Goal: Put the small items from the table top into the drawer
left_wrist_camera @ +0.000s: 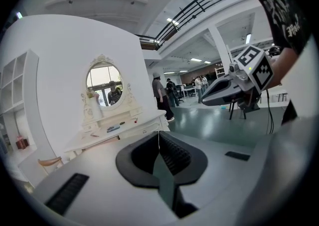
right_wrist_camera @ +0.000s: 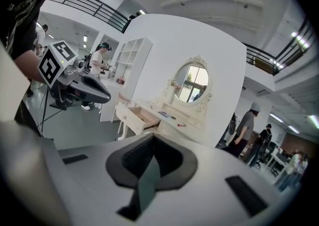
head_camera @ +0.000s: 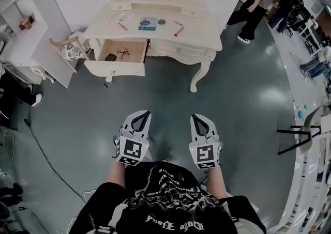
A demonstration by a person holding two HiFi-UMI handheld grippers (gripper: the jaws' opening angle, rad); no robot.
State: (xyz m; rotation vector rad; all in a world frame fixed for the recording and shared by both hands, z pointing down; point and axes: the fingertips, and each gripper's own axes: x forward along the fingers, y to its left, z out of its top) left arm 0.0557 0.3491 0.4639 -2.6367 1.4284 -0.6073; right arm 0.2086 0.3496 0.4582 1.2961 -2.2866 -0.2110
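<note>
A cream dressing table (head_camera: 201, 35) stands across the floor, well ahead of me. On its top lie a blue packet (head_camera: 147, 22), a green round item (head_camera: 162, 21) and two red pens (head_camera: 123, 26) (head_camera: 179, 31). Its left drawer (head_camera: 115, 67) is pulled out, with a black item (head_camera: 110, 57) and a thin dark thing (head_camera: 123, 52) inside. My left gripper (head_camera: 142, 115) and right gripper (head_camera: 199, 119) hang side by side over bare floor, far short of the table. Both are shut with nothing between the jaws (left_wrist_camera: 159, 135) (right_wrist_camera: 153, 137). The drawer (right_wrist_camera: 142, 117) also shows in the right gripper view.
A wooden chair (head_camera: 70, 47) and white shelves (head_camera: 20, 21) stand left of the table. People (head_camera: 256, 5) stand at the back right. A dark cable (head_camera: 46, 160) runs over the floor on the left, and a black chair (head_camera: 305, 129) sits at the right edge.
</note>
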